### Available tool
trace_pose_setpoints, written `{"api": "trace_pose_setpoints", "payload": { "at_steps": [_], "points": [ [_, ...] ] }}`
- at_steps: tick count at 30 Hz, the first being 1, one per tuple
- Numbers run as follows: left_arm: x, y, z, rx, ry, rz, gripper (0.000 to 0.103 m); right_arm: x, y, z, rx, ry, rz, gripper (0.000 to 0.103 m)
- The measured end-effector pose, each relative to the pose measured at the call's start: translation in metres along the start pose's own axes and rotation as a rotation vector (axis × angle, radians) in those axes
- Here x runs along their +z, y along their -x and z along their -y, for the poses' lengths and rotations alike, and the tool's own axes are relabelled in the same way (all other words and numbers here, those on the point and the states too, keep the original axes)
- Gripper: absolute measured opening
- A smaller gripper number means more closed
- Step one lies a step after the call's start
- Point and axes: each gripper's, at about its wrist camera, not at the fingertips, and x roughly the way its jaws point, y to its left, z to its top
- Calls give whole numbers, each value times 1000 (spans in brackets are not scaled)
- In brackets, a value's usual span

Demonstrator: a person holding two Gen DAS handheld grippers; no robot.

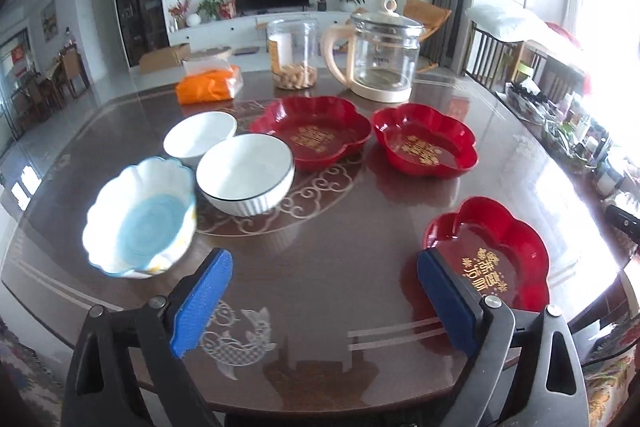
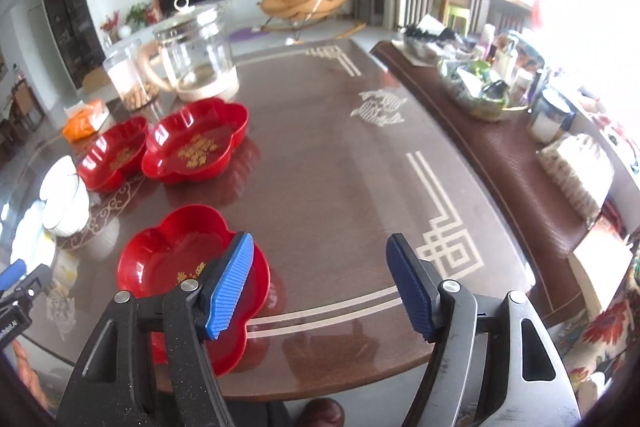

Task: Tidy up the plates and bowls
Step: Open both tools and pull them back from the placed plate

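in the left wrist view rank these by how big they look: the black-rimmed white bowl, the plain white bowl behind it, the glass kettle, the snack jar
1. glass kettle
2. black-rimmed white bowl, close to the kettle in looks, and nearer the camera, so unsure
3. plain white bowl
4. snack jar, much like the plain bowl and farther off, so unsure

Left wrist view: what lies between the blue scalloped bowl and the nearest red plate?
Only bare table, seen in the left wrist view between bowl and plate.

Left tongs [image 1: 324, 303] and right tongs [image 2: 320, 285] both gape wide, tilted downward, nothing between their jaws
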Motion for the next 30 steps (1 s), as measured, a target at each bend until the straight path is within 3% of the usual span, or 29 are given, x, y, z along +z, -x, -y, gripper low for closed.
{"api": "trace_pose_setpoints", "payload": {
  "at_steps": [5, 14, 18, 23, 26, 30],
  "points": [
    [-17, 31, -36, 94, -5, 73, 94, -14, 17, 4, -40, -19, 25, 73],
    [-45, 69, -97, 180, 36, 92, 94, -21, 62, -9, -75, 38, 50, 73],
    [-43, 99, -118, 227, 48, 137, 94, -30, 112, -20, 19, 121, 237, 73],
    [-33, 150, -149, 192, 160, 231, 94, -36, 188, -19, 114, 178, 599, 73],
    [-32, 178, -160, 199, 214, 308, 101, -30, 201, -19, 148, 220, 607, 77],
    [-35, 196, -165, 190, 247, 367, 102, -35, 203, -10, 131, 219, 583, 77]
  ]
}}
